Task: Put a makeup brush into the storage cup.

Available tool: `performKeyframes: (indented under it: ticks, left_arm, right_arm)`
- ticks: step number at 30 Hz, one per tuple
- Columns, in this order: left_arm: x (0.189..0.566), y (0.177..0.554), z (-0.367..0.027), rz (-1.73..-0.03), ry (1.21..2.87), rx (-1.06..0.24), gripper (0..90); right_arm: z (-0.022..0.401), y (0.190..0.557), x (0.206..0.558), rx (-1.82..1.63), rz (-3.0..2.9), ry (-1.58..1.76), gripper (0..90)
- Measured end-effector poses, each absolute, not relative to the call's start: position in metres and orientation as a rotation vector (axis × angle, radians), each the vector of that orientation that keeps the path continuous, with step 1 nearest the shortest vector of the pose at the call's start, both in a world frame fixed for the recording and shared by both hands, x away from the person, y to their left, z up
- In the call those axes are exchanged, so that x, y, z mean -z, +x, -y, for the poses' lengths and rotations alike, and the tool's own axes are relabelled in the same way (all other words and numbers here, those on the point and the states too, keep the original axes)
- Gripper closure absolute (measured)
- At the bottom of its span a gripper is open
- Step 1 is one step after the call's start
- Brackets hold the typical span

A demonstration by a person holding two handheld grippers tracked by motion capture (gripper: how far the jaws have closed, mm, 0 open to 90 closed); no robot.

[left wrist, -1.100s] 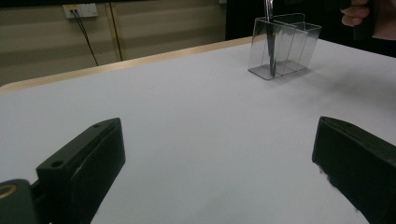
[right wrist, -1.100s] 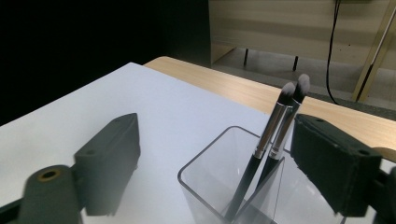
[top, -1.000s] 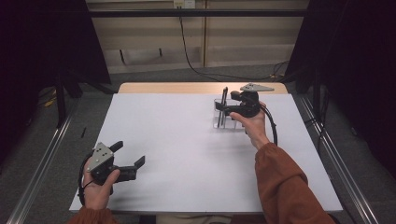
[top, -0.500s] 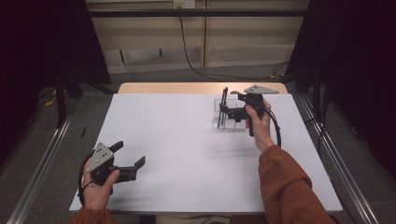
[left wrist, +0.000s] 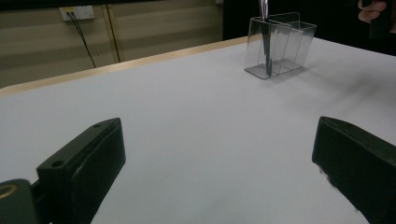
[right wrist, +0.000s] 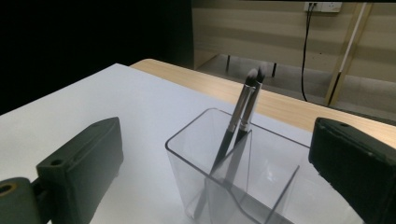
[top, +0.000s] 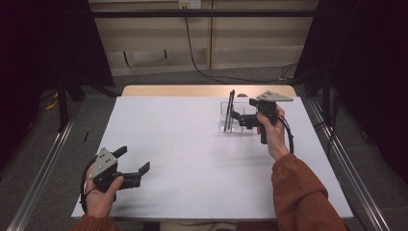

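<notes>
A clear divided holder (top: 226, 126) stands on the white table (top: 192, 159) at the back right, with two dark brushes (top: 231, 103) upright in it. My right gripper (top: 238, 119) sits just right of the holder, pointing at it. Its jaws have just been opening and now stand open and grip nothing. In the right gripper view the holder (right wrist: 196, 158) and the brushes (right wrist: 243, 107) rise close ahead between the wide jaws of the right gripper (right wrist: 219, 144). My left gripper (top: 132, 159) rests open at the front left, far from the holder (left wrist: 280, 46).
A wooden strip (top: 192, 90) edges the table's far side. Metal rails (top: 43, 163) run along the floor on both sides. A black cable (top: 197, 53) hangs down the back wall.
My right gripper has drawn back slightly to the right, away from the holder. The left gripper has kept still.
</notes>
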State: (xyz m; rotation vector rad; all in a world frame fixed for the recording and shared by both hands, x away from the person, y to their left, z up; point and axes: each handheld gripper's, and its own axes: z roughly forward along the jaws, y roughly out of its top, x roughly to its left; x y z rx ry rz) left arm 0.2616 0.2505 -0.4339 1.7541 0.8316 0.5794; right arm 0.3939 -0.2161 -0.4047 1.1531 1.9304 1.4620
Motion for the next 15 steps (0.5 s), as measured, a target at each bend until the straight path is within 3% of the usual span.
performKeyframes:
  ticks: [15]
  left_arm:
    - [0.434, 0.262, -0.249, -0.832, 1.757, -0.578, 2.7]
  right_arm:
    - [0.24, 0.368, 0.402, -1.41, -1.88, 1.159, 4.3]
